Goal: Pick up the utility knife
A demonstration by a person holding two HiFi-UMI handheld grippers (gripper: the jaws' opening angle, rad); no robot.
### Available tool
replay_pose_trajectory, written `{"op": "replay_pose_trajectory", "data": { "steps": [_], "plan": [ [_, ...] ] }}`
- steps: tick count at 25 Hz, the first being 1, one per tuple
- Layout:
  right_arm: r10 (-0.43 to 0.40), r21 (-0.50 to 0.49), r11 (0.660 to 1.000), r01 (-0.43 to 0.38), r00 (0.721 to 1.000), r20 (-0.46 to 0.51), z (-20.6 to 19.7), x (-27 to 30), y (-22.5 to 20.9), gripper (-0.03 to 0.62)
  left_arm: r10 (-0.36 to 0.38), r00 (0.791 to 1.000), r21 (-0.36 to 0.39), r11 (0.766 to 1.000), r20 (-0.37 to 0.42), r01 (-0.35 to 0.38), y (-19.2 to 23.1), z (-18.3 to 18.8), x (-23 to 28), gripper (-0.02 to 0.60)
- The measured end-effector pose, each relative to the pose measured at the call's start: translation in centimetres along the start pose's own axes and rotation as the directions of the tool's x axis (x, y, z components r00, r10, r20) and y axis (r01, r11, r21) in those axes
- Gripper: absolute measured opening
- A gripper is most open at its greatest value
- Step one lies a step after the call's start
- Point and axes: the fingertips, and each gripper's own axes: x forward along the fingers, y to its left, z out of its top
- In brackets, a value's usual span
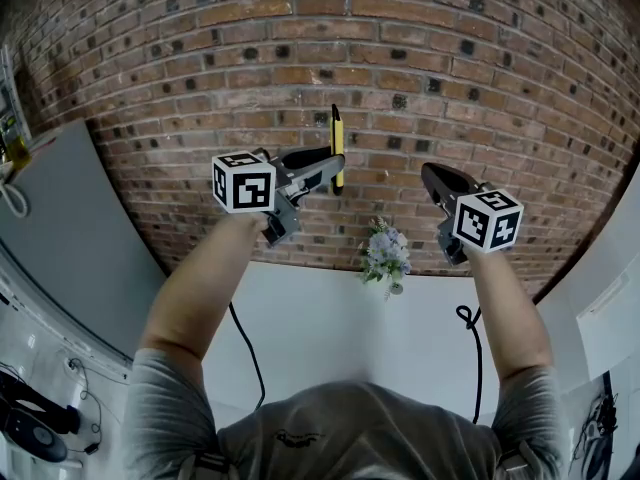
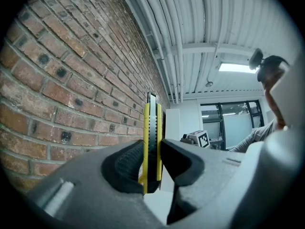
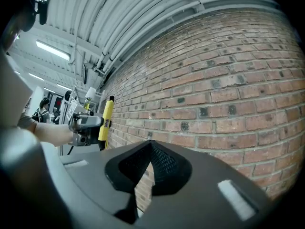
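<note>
The utility knife (image 1: pixel 337 148) is yellow with a black slider and stands upright in front of the brick wall. My left gripper (image 1: pixel 333 171) is shut on its lower half, held up at about chest height. In the left gripper view the knife (image 2: pixel 151 137) sits edge-on between the two black pads (image 2: pixel 127 163), its top end rising above them. My right gripper (image 1: pixel 432 175) is held level to the right of it, shut, with nothing between its jaws. From the right gripper view (image 3: pixel 150 149) the knife (image 3: pixel 106 120) and the left gripper (image 3: pixel 86 126) show at the left.
A brick wall (image 1: pixel 420 78) fills the view ahead, close to both grippers. A small bunch of artificial flowers (image 1: pixel 386 254) stands at the back of the white table (image 1: pixel 330 338). Black cables (image 1: pixel 470 320) hang from both grippers. A grey panel (image 1: pixel 60 228) leans at the left.
</note>
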Motion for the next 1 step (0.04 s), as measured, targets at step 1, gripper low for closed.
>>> {"op": "replay_pose_trajectory", "data": {
  "steps": [1],
  "plan": [
    [0.000,-0.001,1.000,0.000,1.000,0.000,0.02,0.02,0.01,0.008,0.000,1.000,0.000,1.000,-0.001,0.000,0.02,0.02,0.01,0.118]
  ]
}}
